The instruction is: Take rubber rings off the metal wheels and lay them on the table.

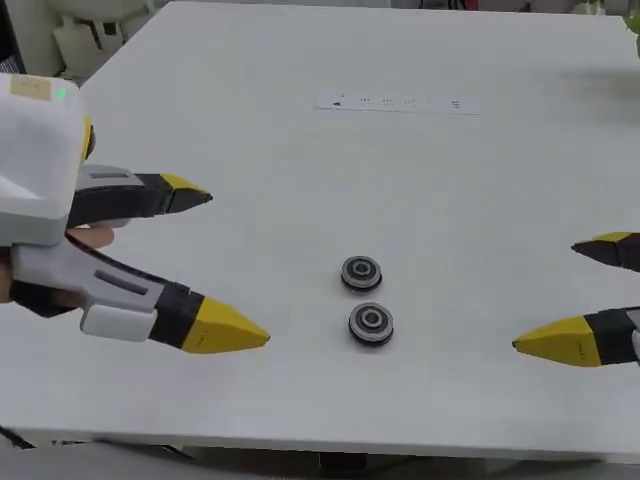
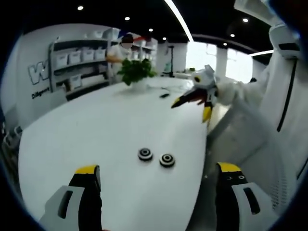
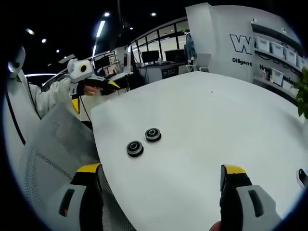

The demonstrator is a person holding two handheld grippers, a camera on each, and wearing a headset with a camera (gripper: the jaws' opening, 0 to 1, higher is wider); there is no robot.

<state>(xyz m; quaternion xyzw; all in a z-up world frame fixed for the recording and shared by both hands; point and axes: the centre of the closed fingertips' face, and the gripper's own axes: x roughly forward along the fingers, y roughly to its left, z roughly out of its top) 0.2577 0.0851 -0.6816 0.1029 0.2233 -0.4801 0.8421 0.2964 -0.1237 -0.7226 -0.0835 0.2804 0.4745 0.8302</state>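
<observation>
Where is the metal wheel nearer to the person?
In the head view the nearer wheel lies on the table just below the farther wheel, between the left gripper and right gripper.

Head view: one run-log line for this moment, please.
left gripper open | right gripper open | far wheel, near wheel on table | rubber rings on both

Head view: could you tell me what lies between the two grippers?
In the head view, two metal wheels lie between the left gripper and right gripper; otherwise bare table.
</observation>
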